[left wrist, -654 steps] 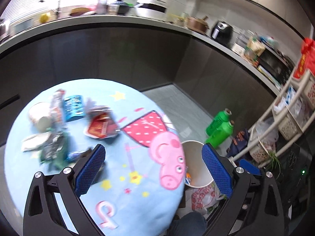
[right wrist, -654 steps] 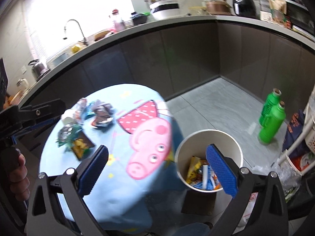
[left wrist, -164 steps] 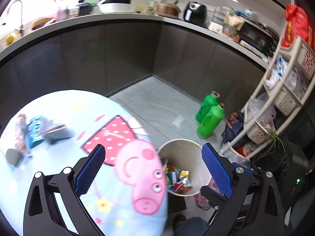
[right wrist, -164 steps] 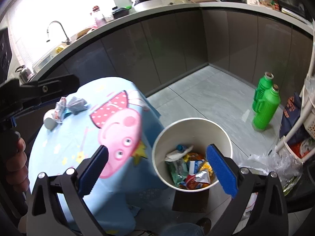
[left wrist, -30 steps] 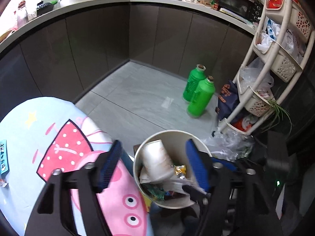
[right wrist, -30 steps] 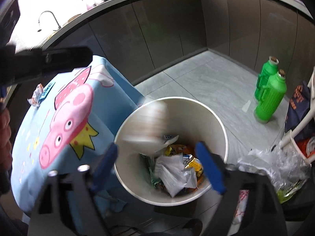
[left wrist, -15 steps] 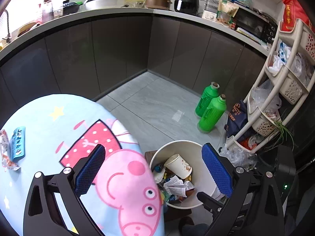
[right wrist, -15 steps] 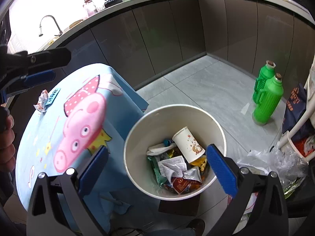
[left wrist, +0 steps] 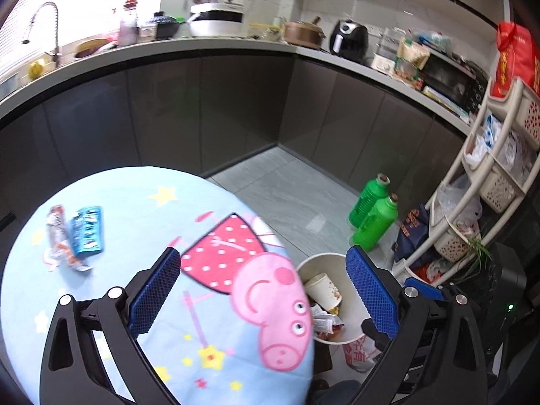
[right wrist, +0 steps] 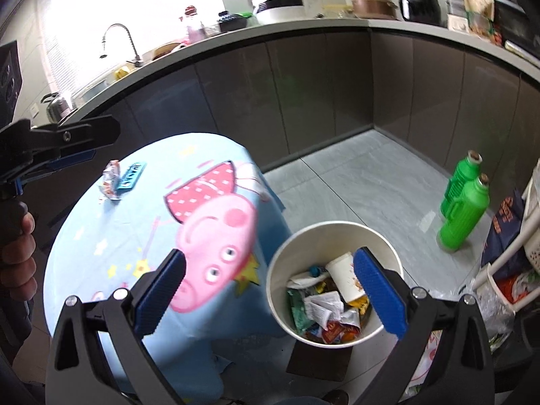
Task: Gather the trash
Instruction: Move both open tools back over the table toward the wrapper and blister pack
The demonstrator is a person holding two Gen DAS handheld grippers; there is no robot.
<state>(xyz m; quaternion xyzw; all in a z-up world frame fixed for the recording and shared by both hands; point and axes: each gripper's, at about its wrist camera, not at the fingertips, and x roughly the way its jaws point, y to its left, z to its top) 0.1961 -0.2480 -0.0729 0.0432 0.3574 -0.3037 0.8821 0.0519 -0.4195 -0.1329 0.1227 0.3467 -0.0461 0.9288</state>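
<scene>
Beyond the work area you see two green bottles [right wrist: 464, 202] standing together on the grey tiled floor [right wrist: 371, 182], near a cream basket rack [left wrist: 489, 182] stuffed with bags. Along the curved countertop [left wrist: 216, 50] you have a white rice cooker [left wrist: 216, 23], a black air fryer [left wrist: 349, 37] and a faucet [right wrist: 118, 42] by the bright window.

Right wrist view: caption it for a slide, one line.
Open right gripper hangs above a bin full of trash, paper cup on top; two wrappers remain on the table.
</scene>
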